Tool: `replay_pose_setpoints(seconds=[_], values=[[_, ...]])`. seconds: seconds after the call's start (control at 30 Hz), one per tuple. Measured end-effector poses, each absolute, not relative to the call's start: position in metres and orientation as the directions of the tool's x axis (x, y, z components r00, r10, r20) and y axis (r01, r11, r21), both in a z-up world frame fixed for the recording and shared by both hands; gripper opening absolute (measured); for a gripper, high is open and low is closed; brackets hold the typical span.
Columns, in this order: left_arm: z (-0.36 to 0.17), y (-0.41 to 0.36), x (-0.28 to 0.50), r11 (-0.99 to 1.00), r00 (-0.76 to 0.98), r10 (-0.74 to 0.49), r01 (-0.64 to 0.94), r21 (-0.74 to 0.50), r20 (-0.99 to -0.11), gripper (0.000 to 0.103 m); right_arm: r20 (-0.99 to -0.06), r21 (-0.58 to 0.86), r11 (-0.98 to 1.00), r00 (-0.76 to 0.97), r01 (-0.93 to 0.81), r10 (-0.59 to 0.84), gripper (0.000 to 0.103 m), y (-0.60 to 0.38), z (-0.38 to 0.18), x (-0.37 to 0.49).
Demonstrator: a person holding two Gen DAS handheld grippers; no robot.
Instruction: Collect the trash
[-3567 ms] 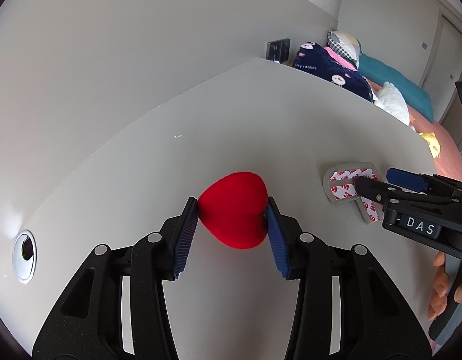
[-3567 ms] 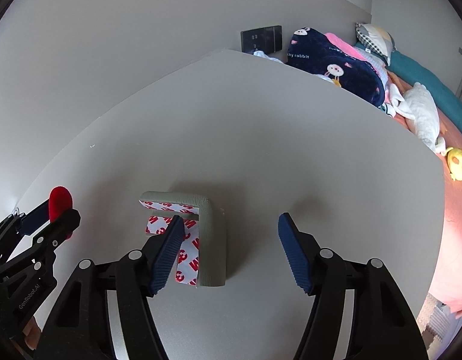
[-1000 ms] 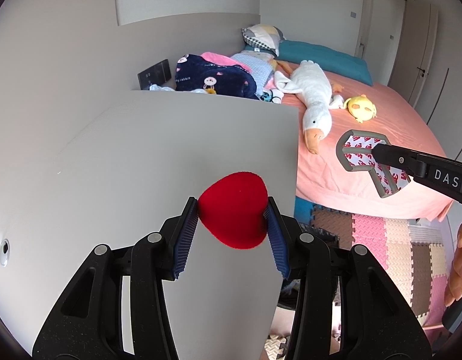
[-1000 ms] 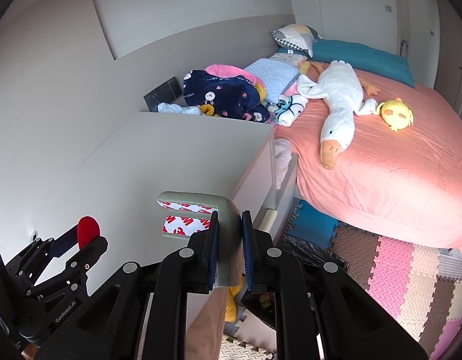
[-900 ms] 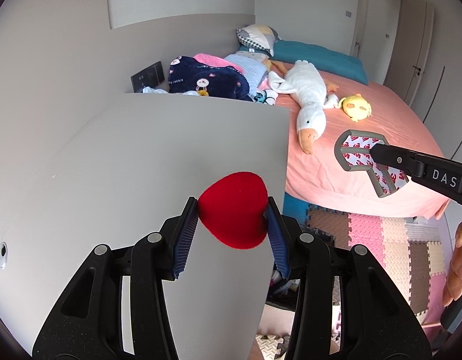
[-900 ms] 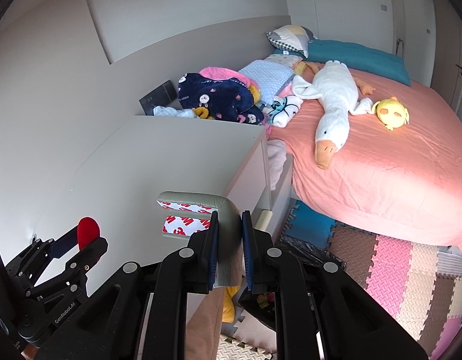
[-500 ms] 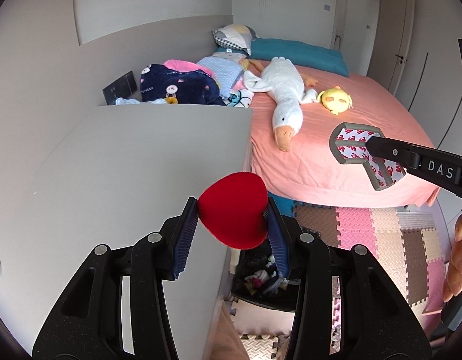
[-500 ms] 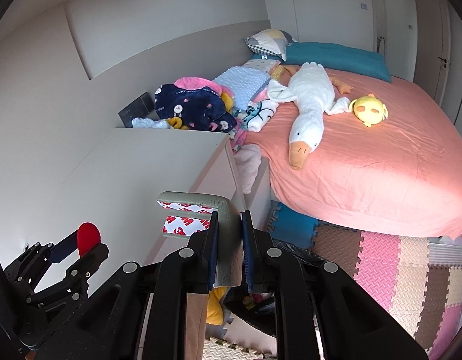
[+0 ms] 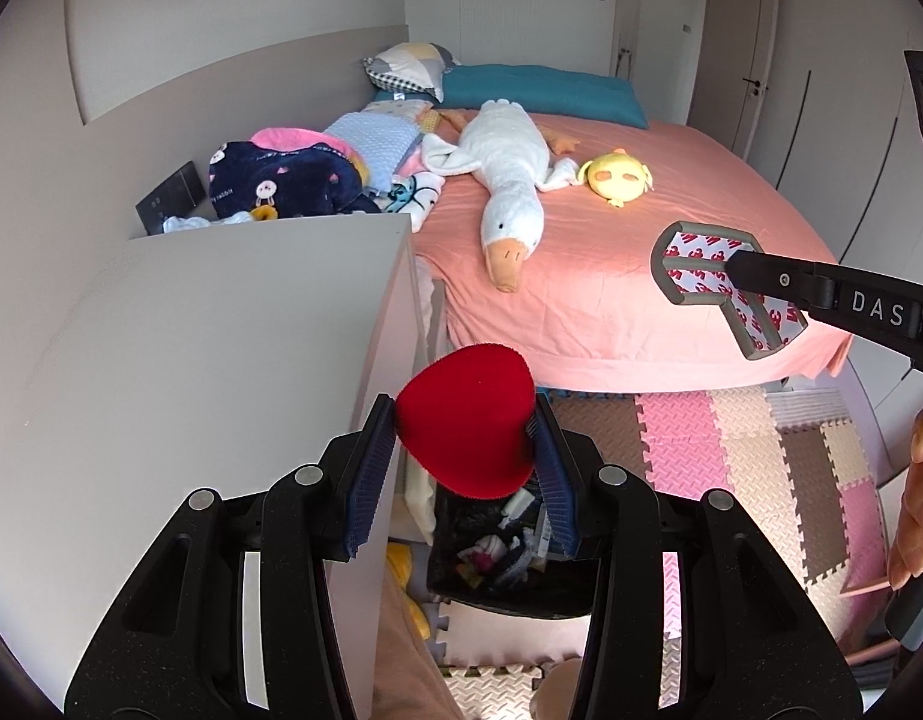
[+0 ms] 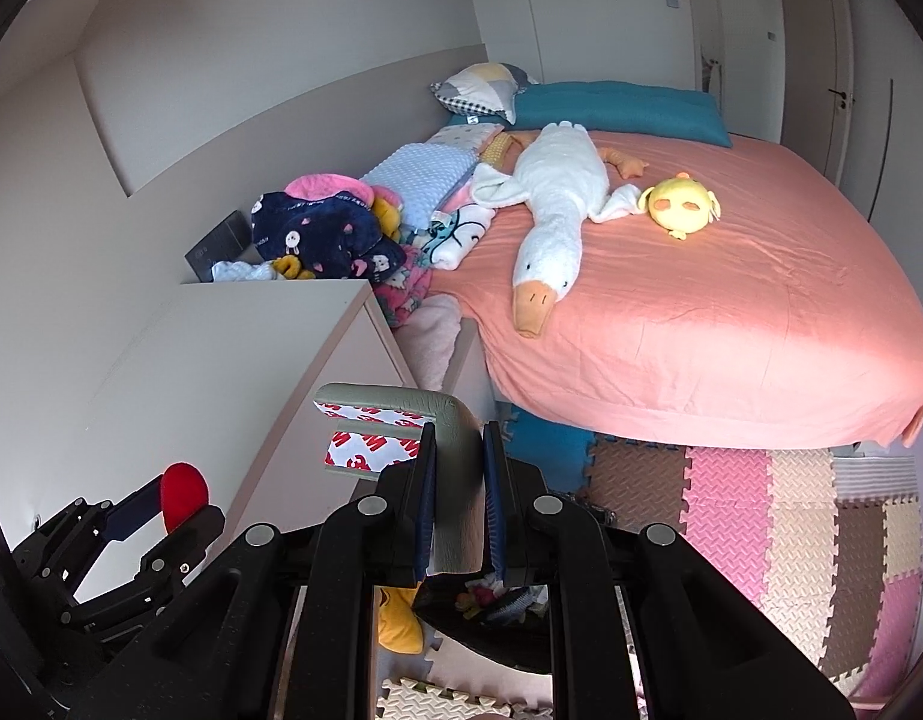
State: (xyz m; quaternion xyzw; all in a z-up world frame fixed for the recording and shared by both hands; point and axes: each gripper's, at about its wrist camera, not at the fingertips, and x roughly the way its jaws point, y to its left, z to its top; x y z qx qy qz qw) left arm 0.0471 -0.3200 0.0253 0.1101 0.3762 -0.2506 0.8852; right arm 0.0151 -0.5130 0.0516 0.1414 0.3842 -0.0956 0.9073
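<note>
My left gripper [image 9: 465, 450] is shut on a red heart-shaped felt piece [image 9: 467, 414], held in the air past the white cabinet's right edge, above a black trash bin [image 9: 497, 558] on the floor. My right gripper [image 10: 456, 510] is shut on a grey L-shaped corner guard [image 10: 413, 414] with red-and-white tape backing. That guard [image 9: 701, 276] also shows at the right of the left wrist view, hanging over the bed's edge. In the right wrist view the bin [image 10: 491, 606] lies just under the fingers, with scraps inside. The red piece [image 10: 184, 495] appears low on the left there.
A white cabinet top [image 9: 191, 360] fills the left. A bed with a pink sheet [image 10: 731, 312] carries a white goose plush [image 10: 557, 210], a yellow plush [image 10: 680, 198] and piled clothes. Coloured foam mats [image 9: 731, 456] cover the floor. A yellow item [image 10: 398, 618] lies beside the bin.
Both grippers have swung right, off the cabinet top toward the bed, each keeping its grip. The bin on the floor has come into view under them.
</note>
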Motion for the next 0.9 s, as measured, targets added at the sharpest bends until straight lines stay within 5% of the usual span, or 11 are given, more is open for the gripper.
replay_pose_setpoints(seconds=[0.57,0.6,0.63,0.67,0.9], values=[[0.016,-0.351,0.047,0.815,0.542,-0.382,0.580,0.004,-0.749,0.045,-0.748,0.168,0.922,0.654,0.348,-0.111,0.016,-0.546,0.041,0.009],[0.013,-0.353,0.048,0.809,0.522,-0.377,0.587,0.003,-0.765,0.059,-0.755,0.157,0.924,0.645,0.349,-0.115,0.032,-0.546,0.040,0.012],[0.011,-0.355,0.050,0.812,0.512,-0.358,0.584,0.011,-0.781,0.091,-0.763,0.143,0.922,0.633,0.360,-0.129,0.050,-0.547,0.039,0.014],[0.010,-0.354,0.051,0.826,0.535,-0.335,0.563,0.033,-0.776,0.097,-0.763,0.132,0.918,0.629,0.374,-0.147,0.089,-0.547,0.040,0.016],[0.005,-0.345,0.057,0.852,0.544,-0.312,0.523,0.024,-0.779,0.097,-0.733,0.092,0.917,0.650,0.389,-0.202,0.092,-0.547,0.046,0.017]])
